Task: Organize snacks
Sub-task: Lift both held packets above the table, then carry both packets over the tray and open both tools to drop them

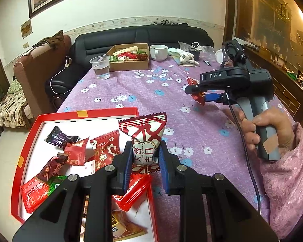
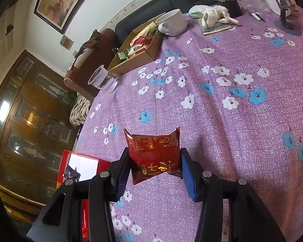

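Note:
My left gripper (image 1: 145, 151) is shut on a red and white snack packet (image 1: 145, 135), held upright over the right rim of the red tray (image 1: 86, 114). The white-floored tray holds several wrapped snacks, among them a dark purple packet (image 1: 59, 138) and a red bar (image 1: 134, 190). My right gripper (image 2: 154, 159) is shut on a dark red snack packet (image 2: 154, 151) with gold print, above the purple flowered tablecloth (image 2: 222, 121). The left wrist view shows the same right gripper (image 1: 194, 92) to the right of the tray, in a person's hand (image 1: 266, 129) with a pink sleeve.
A cardboard box (image 1: 129, 57) of snacks, a clear plastic cup (image 1: 100, 67) of water and a white mug (image 1: 158, 52) stand at the table's far side. White gloves (image 1: 183, 56) and small items lie far right. A black sofa (image 1: 143, 35) runs behind the table.

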Available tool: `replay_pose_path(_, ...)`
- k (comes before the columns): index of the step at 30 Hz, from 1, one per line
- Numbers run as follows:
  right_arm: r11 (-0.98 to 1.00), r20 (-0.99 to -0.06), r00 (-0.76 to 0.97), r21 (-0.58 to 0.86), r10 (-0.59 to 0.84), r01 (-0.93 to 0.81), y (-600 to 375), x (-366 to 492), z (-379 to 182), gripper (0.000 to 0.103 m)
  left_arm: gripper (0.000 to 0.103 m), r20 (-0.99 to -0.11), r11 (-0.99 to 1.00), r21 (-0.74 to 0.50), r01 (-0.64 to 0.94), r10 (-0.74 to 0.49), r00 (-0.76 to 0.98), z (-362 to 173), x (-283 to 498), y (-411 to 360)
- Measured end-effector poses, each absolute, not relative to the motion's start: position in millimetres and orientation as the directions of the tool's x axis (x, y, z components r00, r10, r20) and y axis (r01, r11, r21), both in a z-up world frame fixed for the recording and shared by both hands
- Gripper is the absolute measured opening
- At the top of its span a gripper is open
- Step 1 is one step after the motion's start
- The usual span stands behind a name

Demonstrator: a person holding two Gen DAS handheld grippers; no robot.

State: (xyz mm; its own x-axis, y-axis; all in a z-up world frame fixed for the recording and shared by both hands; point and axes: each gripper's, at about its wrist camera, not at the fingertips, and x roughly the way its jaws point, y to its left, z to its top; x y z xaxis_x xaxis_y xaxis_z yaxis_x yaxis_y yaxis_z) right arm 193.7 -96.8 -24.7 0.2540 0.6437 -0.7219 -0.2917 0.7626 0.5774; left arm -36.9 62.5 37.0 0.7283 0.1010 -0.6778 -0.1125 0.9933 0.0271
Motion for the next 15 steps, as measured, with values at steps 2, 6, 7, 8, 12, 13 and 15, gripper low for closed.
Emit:
replay_pose_path(2, 0.762, -0.722, 0.253, 0.577, 0.644, -0.295, -95.1, 193.4, -24.8, 0.047, 0.022, -0.678, 0.993, 0.026, -0.118, 0.104, 0.727, 37.2, -37.7, 64.1)
replay_pose_path(6, 0.762, -0.723, 0.25, 0.576, 0.644, -0.297, -93.4, 193.7, -25.5, 0.047, 0.022, -0.678, 0.992, 0.024, -0.126, 0.109, 0.727, 38.0, -39.6, 67.4)
replay_pose_path(7, 0.762, -0.724, 0.25, 0.574, 0.643, -0.298, -93.0, 193.5, -25.5, 0.047, 0.022, -0.678, 0.991, 0.024, -0.128, 0.111, 0.727, 38.2, -39.9, 68.3)
replay_pose_path(8, 0.762, -0.723, 0.25, 0.574, 0.643, -0.299, -93.0, 193.3, -25.3, 0.047, 0.022, -0.677, 0.991, 0.026, -0.13, 0.113, 0.727, 38.1, -40.3, 69.0)
replay_pose_path(12, 0.756, -0.719, 0.246, 0.577, 0.65, -0.309, -90.0, 191.6, -24.0, 0.047, 0.022, -0.678, 0.99, 0.023, -0.14, 0.118, 0.725, 36.9, -41.5, 74.1)
replay_pose_path(13, 0.754, -0.718, 0.244, 0.578, 0.652, -0.312, -88.8, 191.1, -23.6, 0.047, 0.022, -0.678, 0.989, 0.024, -0.143, 0.121, 0.725, 36.5, -42.1, 75.1)
replay_pose_path(15, 0.747, -0.713, 0.237, 0.585, 0.659, -0.317, -86.2, 189.9, -23.1, 0.047, 0.022, -0.677, 0.989, 0.023, -0.148, 0.124, 0.725, 36.3, -43.2, 77.0)
